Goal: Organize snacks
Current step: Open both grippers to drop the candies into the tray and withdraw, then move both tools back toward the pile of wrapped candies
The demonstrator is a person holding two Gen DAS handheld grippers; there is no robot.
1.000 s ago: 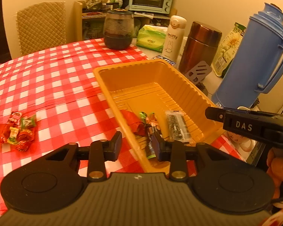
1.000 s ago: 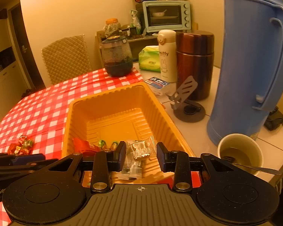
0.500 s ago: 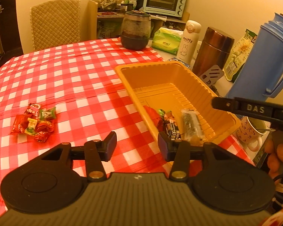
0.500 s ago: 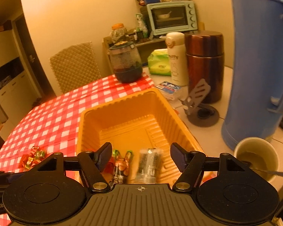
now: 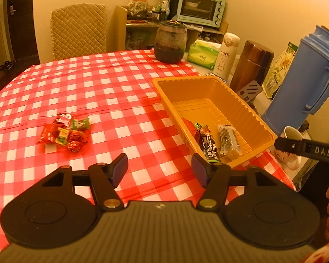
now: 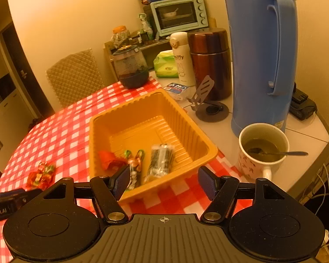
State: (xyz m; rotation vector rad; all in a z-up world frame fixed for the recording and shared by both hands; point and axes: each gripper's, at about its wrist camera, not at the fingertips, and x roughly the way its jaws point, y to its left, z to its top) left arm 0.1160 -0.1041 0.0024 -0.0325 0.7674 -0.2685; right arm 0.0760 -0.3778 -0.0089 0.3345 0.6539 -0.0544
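Both grippers backed off tray (image 5: 210, 92) | left gripper (image 5: 159, 171) opening, empty | right gripper (image 6: 163, 183) wide, empty

Black hand-held gripper (image 5: 159, 167): ribbed grey base, brass screws, blue finger pads (image 5: 119, 169).

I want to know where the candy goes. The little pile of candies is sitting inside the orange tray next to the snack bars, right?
Not quite. The pile of candies lies on the checked tablecloth, outside and apart from the orange tray. The left wrist view shows it clearly. The snack bars are indeed inside the tray.
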